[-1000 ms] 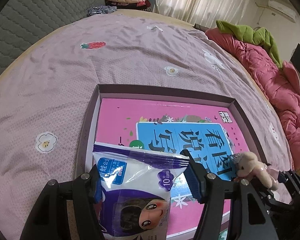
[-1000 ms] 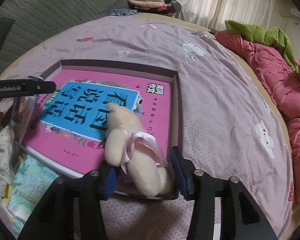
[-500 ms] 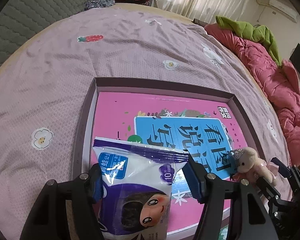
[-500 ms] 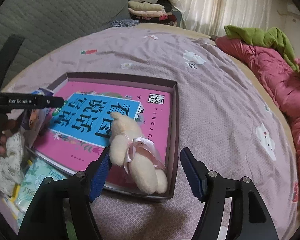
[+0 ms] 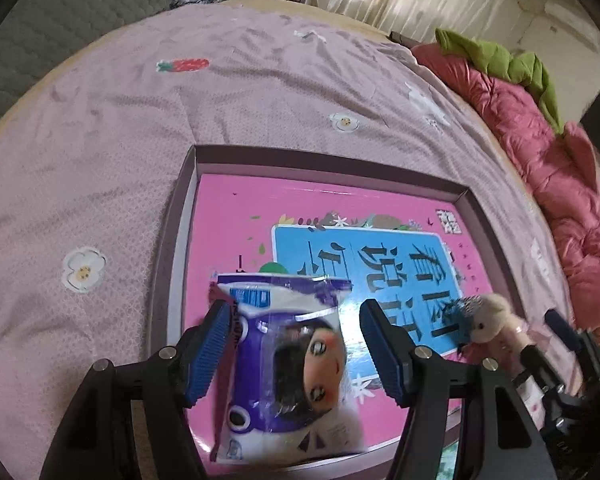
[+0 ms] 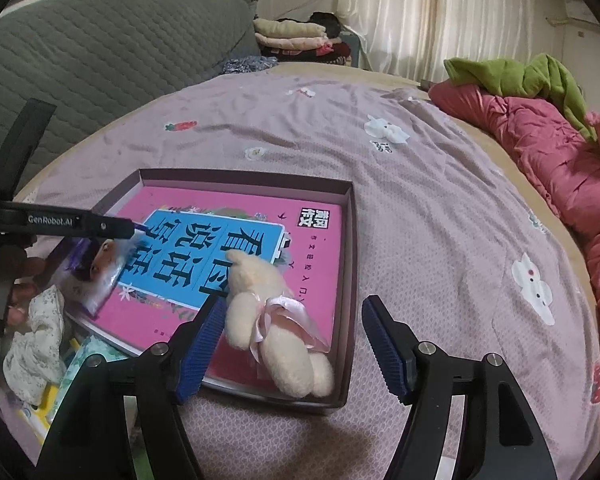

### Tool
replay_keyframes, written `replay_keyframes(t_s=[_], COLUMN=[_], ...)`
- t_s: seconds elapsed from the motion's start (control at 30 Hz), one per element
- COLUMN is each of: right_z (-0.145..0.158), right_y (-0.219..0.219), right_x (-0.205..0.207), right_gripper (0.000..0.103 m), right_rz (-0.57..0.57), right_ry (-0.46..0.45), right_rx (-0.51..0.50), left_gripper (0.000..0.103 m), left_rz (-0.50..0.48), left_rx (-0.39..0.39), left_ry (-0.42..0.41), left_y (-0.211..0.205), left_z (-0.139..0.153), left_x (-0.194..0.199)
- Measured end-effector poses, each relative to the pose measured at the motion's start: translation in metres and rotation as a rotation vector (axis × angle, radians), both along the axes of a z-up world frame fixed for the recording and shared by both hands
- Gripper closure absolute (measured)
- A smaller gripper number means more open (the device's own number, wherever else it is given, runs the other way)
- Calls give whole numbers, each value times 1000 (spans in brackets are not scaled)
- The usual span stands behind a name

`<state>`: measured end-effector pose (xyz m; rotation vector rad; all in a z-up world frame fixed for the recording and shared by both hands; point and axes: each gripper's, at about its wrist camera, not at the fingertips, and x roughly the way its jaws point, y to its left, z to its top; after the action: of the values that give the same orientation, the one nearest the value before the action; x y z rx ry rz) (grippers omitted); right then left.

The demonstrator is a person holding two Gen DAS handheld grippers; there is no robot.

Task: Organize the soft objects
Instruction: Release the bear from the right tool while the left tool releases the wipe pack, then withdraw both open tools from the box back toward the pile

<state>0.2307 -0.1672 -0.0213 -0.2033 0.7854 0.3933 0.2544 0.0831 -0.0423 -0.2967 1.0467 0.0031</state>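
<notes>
A purple-and-white tissue pack (image 5: 288,364) with a cartoon face lies blurred on the pink book (image 5: 340,208) inside the shallow brown tray (image 5: 324,160). My left gripper (image 5: 294,306) stands open around it; the left pad is close to the pack and a gap shows at the right pad. A cream plush bear (image 6: 268,300) with a pink ribbon lies in the tray's (image 6: 350,260) near right corner. My right gripper (image 6: 294,304) straddles the bear, its jaws opening, the pads not pressing on it. The bear (image 5: 496,320) also shows in the left wrist view.
The tray sits on a mauve patterned bedsheet (image 6: 440,220). A red quilt (image 6: 560,168) and a green cloth (image 6: 520,76) lie along the right. Folded clothes (image 6: 296,36) are stacked beyond the grey headboard (image 6: 100,60). A floral cloth (image 6: 36,332) and a pale green pack (image 6: 92,354) lie by the tray's near left.
The right jaws have spread wide and let go of the bear, which now rests in the tray. The tissue pack has turned and dropped between the left fingers, leaving a gap at the right pad.
</notes>
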Motion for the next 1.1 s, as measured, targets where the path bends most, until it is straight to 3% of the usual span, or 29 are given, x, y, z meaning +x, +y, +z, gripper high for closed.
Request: replay_keyframes(t_s=[0.23,0.47,0.73,1.1], right_z=[0,4,10,20], right_y=[-1,-2,1,0], right_x=[1,1,0,0], right_gripper=[31,30,30,30], right_rz=[-3,-5,-2,-6], right_ry=[-5,-18,-37,-66], right_rx=[3,21,38,83], left_gripper=[37,37,37,37], left_rz=[-2,15,53,76], left_rx=[38,13,35,56], left_ry=[-5,-99,-178,-193], left_y=[2,13,24,26], left_z=[8,31,50,53], left_x=[-5,-17,-36,-64])
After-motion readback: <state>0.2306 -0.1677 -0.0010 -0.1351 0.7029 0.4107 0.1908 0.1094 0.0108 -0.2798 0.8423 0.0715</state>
